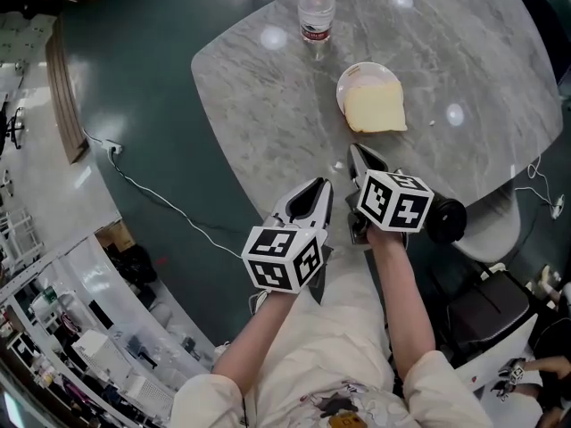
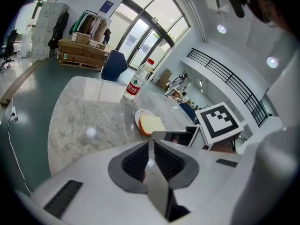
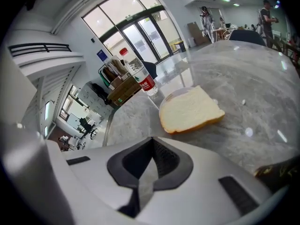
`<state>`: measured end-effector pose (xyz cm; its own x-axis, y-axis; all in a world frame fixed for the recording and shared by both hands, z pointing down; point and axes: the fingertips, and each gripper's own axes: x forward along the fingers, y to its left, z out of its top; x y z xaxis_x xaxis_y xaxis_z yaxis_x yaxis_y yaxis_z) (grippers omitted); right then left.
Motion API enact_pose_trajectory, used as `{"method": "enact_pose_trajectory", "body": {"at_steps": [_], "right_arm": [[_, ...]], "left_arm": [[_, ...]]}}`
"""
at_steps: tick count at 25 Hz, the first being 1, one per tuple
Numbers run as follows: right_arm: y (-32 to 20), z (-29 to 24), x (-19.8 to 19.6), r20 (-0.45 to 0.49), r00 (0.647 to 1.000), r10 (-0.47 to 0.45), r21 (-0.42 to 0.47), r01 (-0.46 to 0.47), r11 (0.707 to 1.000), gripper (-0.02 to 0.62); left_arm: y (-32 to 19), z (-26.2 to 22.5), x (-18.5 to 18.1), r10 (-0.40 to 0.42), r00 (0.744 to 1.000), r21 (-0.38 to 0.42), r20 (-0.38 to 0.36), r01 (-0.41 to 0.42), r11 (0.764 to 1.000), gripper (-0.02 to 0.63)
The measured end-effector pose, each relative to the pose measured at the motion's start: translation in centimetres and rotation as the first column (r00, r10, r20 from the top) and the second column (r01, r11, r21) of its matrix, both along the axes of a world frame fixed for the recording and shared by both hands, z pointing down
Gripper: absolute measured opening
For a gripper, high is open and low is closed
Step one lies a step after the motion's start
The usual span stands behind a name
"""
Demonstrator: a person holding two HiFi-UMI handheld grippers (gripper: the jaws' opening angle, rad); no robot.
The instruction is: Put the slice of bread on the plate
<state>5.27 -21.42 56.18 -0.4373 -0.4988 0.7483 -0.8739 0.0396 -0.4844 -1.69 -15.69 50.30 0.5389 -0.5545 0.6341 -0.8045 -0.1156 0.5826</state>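
Head view, bread slice (image 1: 376, 108) on plate (image 1: 355, 72), beyond right tongs (image 1: 355, 153)

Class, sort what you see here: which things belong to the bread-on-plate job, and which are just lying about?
Job in hand: slice of bread; plate under it; left gripper and right gripper, both shut and empty.

Lying about: water bottle; white cable.

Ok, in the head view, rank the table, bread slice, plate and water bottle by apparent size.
1. table
2. bread slice and plate, about alike; the bread hides part of the plate
3. water bottle, smallest
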Motion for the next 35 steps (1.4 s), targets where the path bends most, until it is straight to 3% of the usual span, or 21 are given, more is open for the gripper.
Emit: {"method": "enact_pose_trajectory", "body": {"at_steps": [6,10,15,23,30,35], "right_arm": [[1.6,-3.1,-1.2,0.0,1.0,0.016,0.103,-0.016,0.995,0.006],[3.1,-5.3,-1.9,0.015,0.998,0.06,0.178,-0.062,0.982,0.005],[6.9,-8.4,-3.1,-0.072,0.997,0.016,0.286,0.005,0.958,0.006],[13.4,-12.2,-3.2,-0.07,0.996,0.05,0.339,-0.023,0.94,0.006],[19.3,-16.1,-7.2,-0.056,0.997,0.061,0.399,-0.033,0.916,0.006],[24.0,-19.1,-10.7,-0.085,0.993,0.085,0.47,-0.035,0.882,0.006]], "left_arm": [[1.7,-1.8,-1.3,0.024,1.0,0.04,-0.011,-0.024,0.999,0.044],[3.3,-3.5,-2.0,0.067,0.998,0.082,-0.009,-0.066,0.995,0.009],[5.7,-5.9,-3.1,0.12,0.993,0.122,0.003,-0.119,0.985,0.009],[10.8,-9.2,-5.0,0.158,0.987,0.167,-0.002,-0.155,0.974,0.009],[16.2,-12.0,-8.0,0.163,0.986,0.204,-0.025,-0.154,0.967,0.009],[20.6,-14.2,-10.4,0.167,0.984,0.246,-0.054,-0.149,0.958,0.009]]}}
